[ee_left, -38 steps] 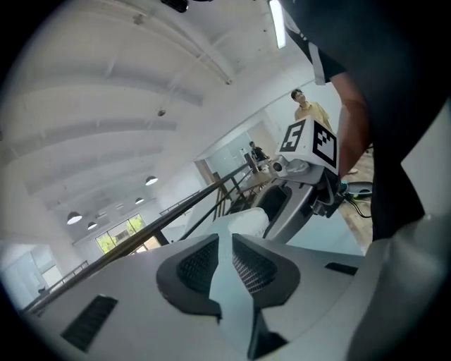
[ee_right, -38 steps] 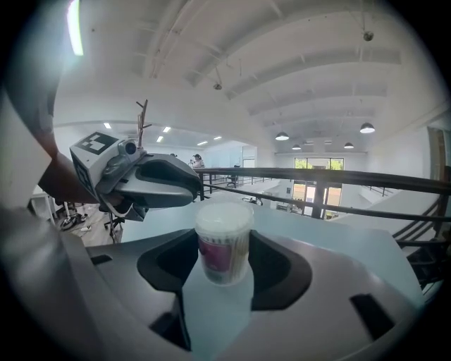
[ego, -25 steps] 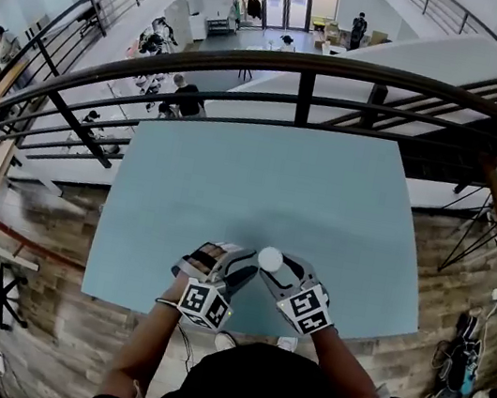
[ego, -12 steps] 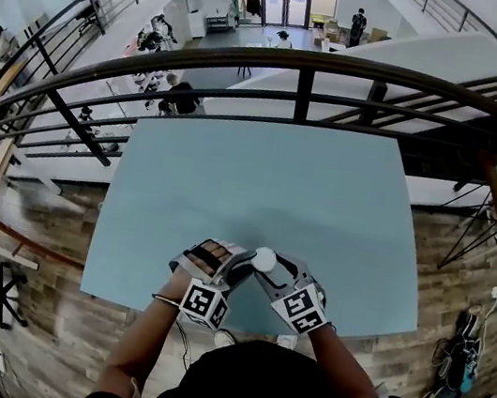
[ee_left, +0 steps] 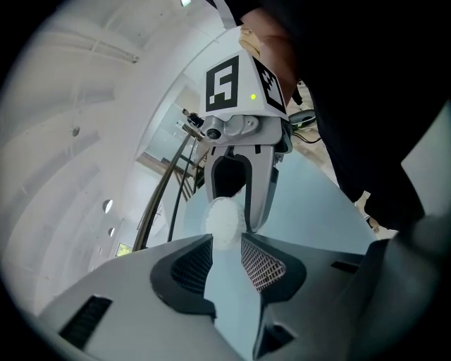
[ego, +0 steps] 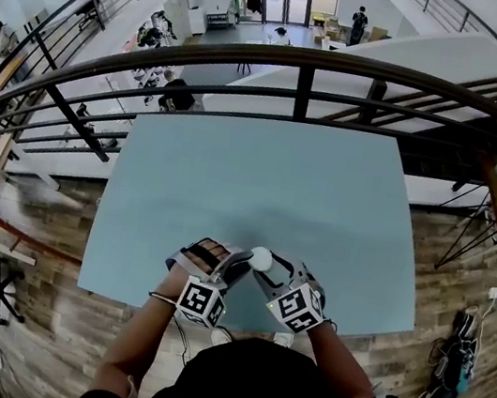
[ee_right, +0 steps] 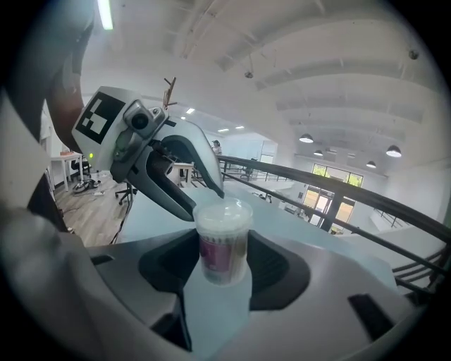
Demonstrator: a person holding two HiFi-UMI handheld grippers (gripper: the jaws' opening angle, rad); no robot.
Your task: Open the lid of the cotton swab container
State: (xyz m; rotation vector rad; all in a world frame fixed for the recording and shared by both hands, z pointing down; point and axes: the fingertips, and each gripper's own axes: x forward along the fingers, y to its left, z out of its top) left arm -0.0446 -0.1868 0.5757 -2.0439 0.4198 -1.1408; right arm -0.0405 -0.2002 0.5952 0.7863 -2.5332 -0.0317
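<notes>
Right gripper (ee_right: 224, 259): at 4 o'clock of the cotton swab container (ee_right: 223, 243); jaws clamped on its clear body, purple label between the pads.
Left gripper (ee_left: 225, 243): at 8 o'clock of the container; jaws just narrowed, tips now pinching the white lid (ee_left: 224, 220) from both sides. Lid seated on top, not yet off.
Container: upright, at 6 o'clock of the pale blue table (ego: 262, 177), just inside the near edge; standing or lifted, cannot tell.
Beyond the table, at 12 o'clock: dark metal railing (ego: 305, 65), then a lower floor with desks and people.
</notes>
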